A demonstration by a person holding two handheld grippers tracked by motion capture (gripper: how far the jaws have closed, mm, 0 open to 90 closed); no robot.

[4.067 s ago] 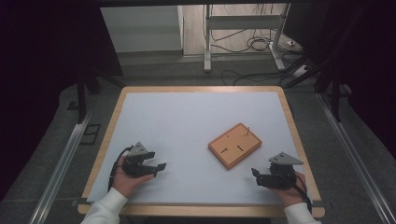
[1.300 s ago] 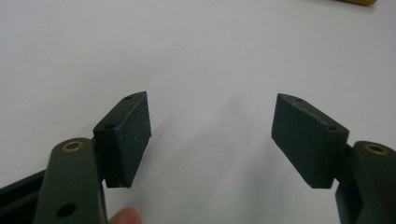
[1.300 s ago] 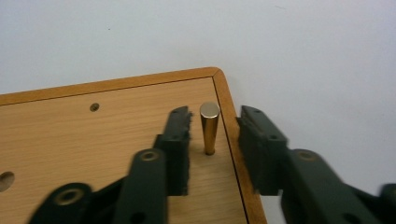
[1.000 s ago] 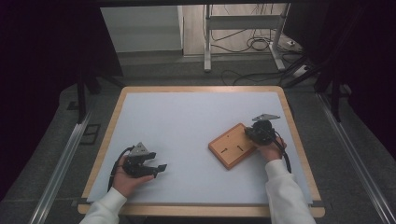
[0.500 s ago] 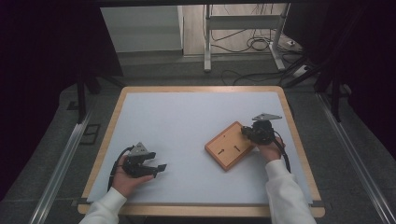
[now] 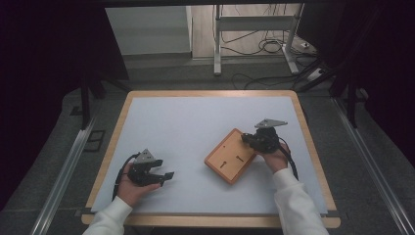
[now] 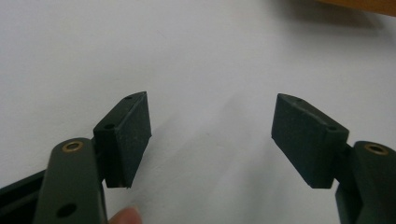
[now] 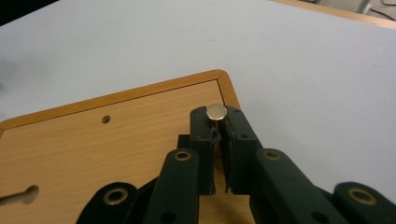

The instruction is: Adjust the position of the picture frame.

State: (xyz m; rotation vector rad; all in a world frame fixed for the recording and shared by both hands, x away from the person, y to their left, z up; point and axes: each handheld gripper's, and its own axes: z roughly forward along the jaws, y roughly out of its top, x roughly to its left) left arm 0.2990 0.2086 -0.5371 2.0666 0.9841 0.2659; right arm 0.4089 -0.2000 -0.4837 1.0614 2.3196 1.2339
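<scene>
R gripper is pinching a small metal knob on the wooden board, lying right of table centre, while L gripper is resting near-left w/ jaws wide apart, gripping nothing.

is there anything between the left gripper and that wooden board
Nothing visible does. The left gripper rests open on the bare white table, and only bare surface lies between it and the wooden board, whose far corner peg the right gripper grips.

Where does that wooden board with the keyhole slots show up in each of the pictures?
High view: the wooden board lies right of centre on the table, at the right gripper.
Left gripper view: an orange sliver at the top right corner.
Right gripper view: lower left.
Shared landmark: the white table surface.
</scene>
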